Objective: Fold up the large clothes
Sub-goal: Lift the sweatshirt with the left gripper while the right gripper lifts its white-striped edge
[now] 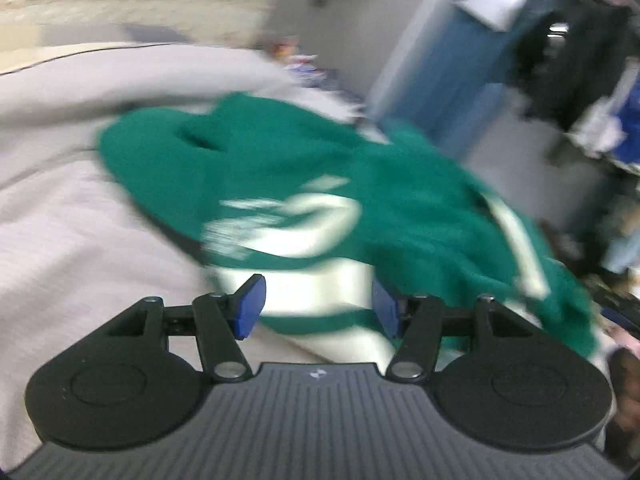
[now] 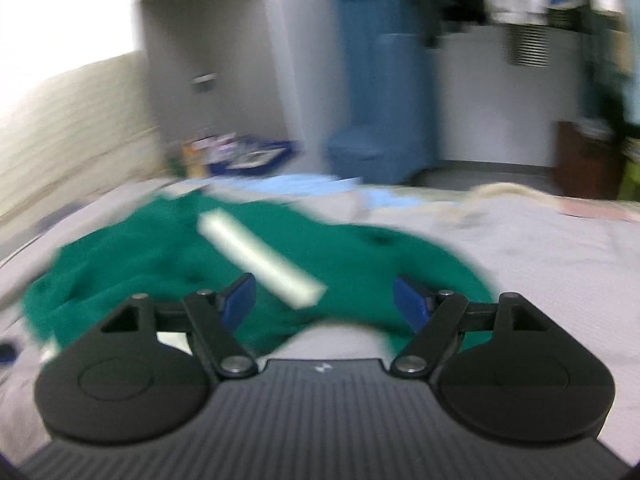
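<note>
one green garment [image 1: 280, 168], crumpled on a pale bedcover [image 1: 60, 220]; both views blurred. left wrist view: bedcover fills the left of the frame, garment runs from centre to lower right, with one white printed emblem at centre, lettering too smeared to read, and white bands below it. left gripper [image 1: 318, 304] at bottom centre, two blue pads standing apart, nothing pinched, white band of the garment showing in the gap. one blue cabinet [image 1: 440, 80] upper right. right wrist view: garment at left and centre, one white stripe [image 2: 260, 256] slanting across it. right gripper [image 2: 324, 300] at bottom centre, fingers wide, empty, hovering over green cloth. bare bedcover at right; light blue cloth [image 2: 304, 186] beyond the garment.
</note>
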Motion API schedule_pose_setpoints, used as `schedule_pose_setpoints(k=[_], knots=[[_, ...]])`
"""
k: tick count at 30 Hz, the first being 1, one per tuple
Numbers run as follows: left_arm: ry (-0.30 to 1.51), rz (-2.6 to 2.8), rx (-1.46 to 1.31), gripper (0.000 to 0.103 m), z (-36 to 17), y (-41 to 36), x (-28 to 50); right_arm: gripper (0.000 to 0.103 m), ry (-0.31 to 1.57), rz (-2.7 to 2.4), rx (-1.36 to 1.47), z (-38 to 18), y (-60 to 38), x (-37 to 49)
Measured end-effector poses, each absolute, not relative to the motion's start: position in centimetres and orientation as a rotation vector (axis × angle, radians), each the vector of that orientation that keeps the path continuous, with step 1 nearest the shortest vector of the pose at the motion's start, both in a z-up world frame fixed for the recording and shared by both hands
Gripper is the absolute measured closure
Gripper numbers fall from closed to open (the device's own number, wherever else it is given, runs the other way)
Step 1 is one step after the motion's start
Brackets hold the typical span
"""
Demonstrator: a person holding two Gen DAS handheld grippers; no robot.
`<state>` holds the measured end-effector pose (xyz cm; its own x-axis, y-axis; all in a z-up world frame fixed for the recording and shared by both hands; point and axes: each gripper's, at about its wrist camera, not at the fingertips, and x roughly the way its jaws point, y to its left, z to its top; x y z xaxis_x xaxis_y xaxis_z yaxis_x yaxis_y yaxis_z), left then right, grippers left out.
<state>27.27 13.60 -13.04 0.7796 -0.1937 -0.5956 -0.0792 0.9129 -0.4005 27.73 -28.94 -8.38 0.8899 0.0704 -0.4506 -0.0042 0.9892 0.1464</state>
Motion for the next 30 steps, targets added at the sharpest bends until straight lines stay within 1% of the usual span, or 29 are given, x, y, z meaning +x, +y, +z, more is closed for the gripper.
schedule_pose_setpoints(k=[1,3,6,12,16,17,18,19,20,21,22,23,24,25,28,30], knots=[[0.696,-0.038,-0.449,0.037,-13.3,14.9,28.1,0.020,0.497,0.103,0.145,-8.6,-27.8,27.8],[0.723,-0.012,-0.523,0.037,-14.3,17.1,29.6,0.017,0.551,0.210,0.180,-9.4,-25.9,28.2],[0.759,-0.014,-0.622,0.036,-15.6,18.6,31.8,0.017,0.658,0.326,0.173,-11.2,-22.7,29.0],[0.811,-0.035,-0.685,0.036,-18.8,18.6,34.6,0.017,0.732,0.191,-0.113,-14.1,-18.8,30.1],[0.815,-0.092,-0.737,0.037,-20.7,18.1,35.8,0.018,0.771,0.148,-0.105,-15.5,-18.8,31.4],[0.809,-0.101,-0.730,0.039,-20.8,17.8,36.0,0.018,0.783,0.142,-0.096,-16.0,-18.8,31.7],[0.806,-0.105,-0.728,0.045,-21.1,17.3,36.1,0.018,0.798,0.139,-0.089,-16.5,-18.9,32.1],[0.802,-0.112,-0.726,0.055,-21.1,17.1,36.2,0.024,0.809,0.142,-0.087,-17.0,-19.2,32.1],[0.796,-0.124,-0.717,0.062,-21.0,16.8,36.3,0.028,0.824,0.142,-0.094,-17.5,-19.0,32.3],[0.789,-0.133,-0.701,0.075,-20.7,16.5,36.4,0.038,0.833,0.138,-0.106,-17.9,-18.8,32.6],[0.779,-0.139,-0.683,0.087,-20.4,16.2,36.4,0.051,0.832,0.133,-0.111,-18.0,-19.0,32.6],[0.758,-0.148,-0.663,0.088,-19.8,15.9,36.3,0.058,0.824,0.127,-0.111,-17.9,-19.0,32.5],[0.737,-0.149,-0.646,0.090,-19.5,15.7,36.2,0.074,0.814,0.125,-0.105,-17.7,-19.1,32.4],[0.711,-0.151,-0.633,0.092,-18.9,15.5,35.8,0.080,0.798,0.114,-0.097,-17.4,-19.4,32.2],[0.604,-0.181,-0.643,0.093,-16.5,15.3,34.2,0.085,0.735,0.118,-0.042,-15.9,-20.7,31.0],[0.514,-0.211,-0.644,0.093,-14.6,15.2,32.7,0.086,0.679,0.109,-0.021,-14.6,-21.6,29.7]])
